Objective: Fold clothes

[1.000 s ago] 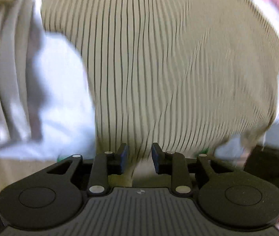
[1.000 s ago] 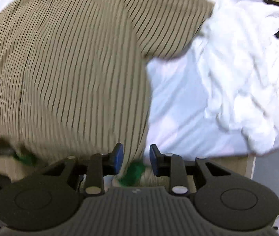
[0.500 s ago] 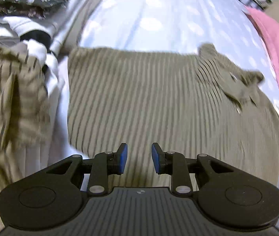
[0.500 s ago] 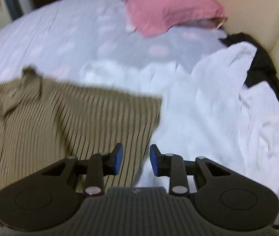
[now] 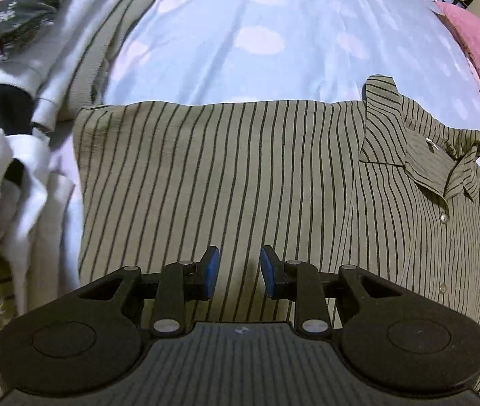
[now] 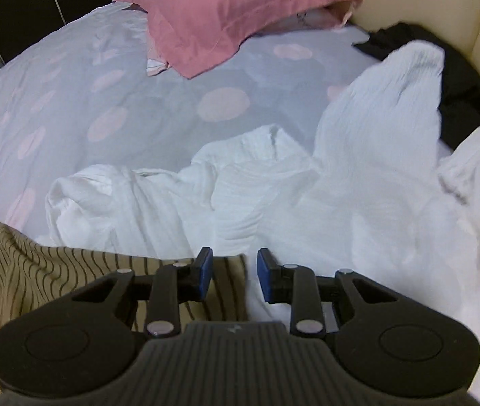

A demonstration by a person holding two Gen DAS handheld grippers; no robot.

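Since a second ago the striped shirt has gone from hanging bunched in front of both cameras to lying spread flat on the bedsheet, and both grippers have let go of it. In the left wrist view it fills the middle of the frame, collar at right, buttons running down the right edge. The left gripper hovers over it at lower centre, jaws parted with nothing between the blue pads. A stack of folded clothes sits in the upper left. In the right wrist view the right gripper is likewise released and empty, above the shirt's edge at lower left, beside a crumpled white garment. A pink pillow lies at top centre.
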